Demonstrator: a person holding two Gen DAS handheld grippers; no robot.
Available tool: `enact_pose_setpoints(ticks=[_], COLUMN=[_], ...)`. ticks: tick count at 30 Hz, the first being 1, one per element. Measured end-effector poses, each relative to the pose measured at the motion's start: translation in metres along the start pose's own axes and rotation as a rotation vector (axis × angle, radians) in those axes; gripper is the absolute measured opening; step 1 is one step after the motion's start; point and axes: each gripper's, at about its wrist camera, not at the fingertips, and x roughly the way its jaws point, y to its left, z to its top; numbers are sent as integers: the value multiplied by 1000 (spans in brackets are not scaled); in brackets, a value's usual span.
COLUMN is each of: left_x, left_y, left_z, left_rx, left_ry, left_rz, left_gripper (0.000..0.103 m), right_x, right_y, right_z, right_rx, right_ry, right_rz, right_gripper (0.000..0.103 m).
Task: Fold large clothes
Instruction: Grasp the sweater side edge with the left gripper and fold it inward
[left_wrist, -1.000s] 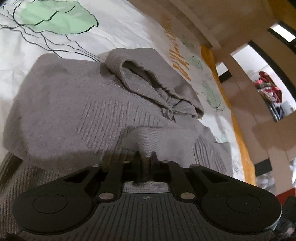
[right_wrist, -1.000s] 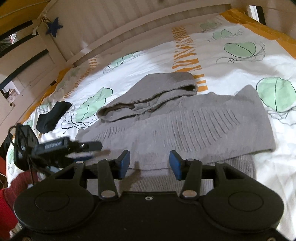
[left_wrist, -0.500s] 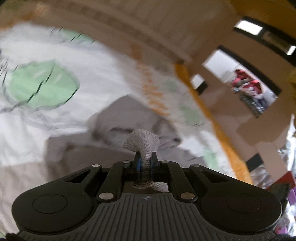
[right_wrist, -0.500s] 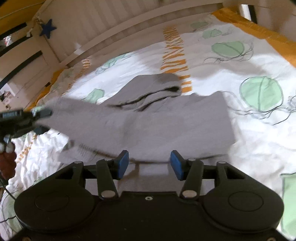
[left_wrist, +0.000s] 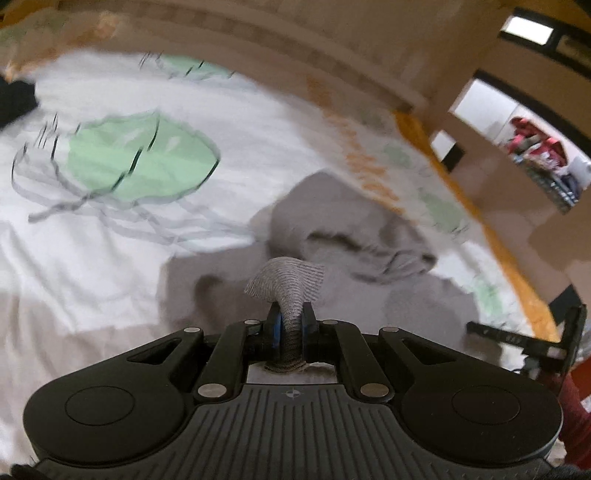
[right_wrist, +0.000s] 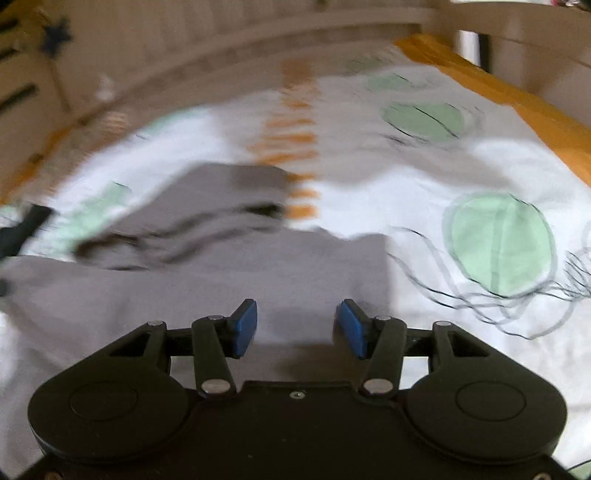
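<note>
A grey knit hoodie (right_wrist: 221, 280) lies flat on the bed, its hood (right_wrist: 225, 188) toward the headboard. My left gripper (left_wrist: 290, 317) is shut on a bunched strip of the hoodie's ribbed knit (left_wrist: 286, 280), held up above the garment; in that view the hood (left_wrist: 332, 210) lies beyond it. My right gripper (right_wrist: 294, 321) hangs open over the hoodie's near right part, close to its right edge, with nothing between its blue pads (right_wrist: 243, 325). Both views are motion-blurred.
The hoodie rests on a white bedspread (left_wrist: 110, 266) with green leaf prints and orange stripes. A black sock (right_wrist: 22, 229) lies at the left. A wooden bed rail (right_wrist: 258, 44) runs behind, and an orange border (right_wrist: 535, 110) marks the right side. A red sleeve (left_wrist: 572, 406) shows at right.
My left gripper lifted the pinched knit off the pile and swung away, drawing grey fabric out to the left. The right gripper shifted right and lower over the hoodie, still open.
</note>
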Motion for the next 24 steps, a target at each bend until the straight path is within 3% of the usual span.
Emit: enact_pose_setpoints(ticks=[3, 5, 8, 16, 19, 20, 21, 24], left_x=[16, 24, 26, 19, 16, 15, 13, 2], left_y=[10, 15, 22, 21, 11, 9, 6, -4], left_z=[-12, -20, -28, -46, -50, -51, -50, -42], left_rx=[-13, -14, -47, -15, 47, 64, 83, 128], left_ry=[54, 66, 30, -52, -62, -54, -38, 14], left_rz=[25, 67, 58, 57, 92, 99, 104, 115], left_gripper=[11, 15, 17, 21, 28, 29, 33, 40], right_x=[2, 0, 0, 0, 0, 2, 6, 7], right_y=[-18, -19, -18, -14, -14, -13, -11, -7], right_z=[-8, -8, -12, -26, -28, -27, -26, -21], right_rx=[69, 49, 25, 0, -9, -17, -23, -38], right_ry=[-26, -27, -40, -111, -112, -102, -67, -32], right_rz=[25, 12, 4, 1, 29, 30, 28, 23], right_gripper=[57, 57, 58, 63, 74, 92, 103, 102])
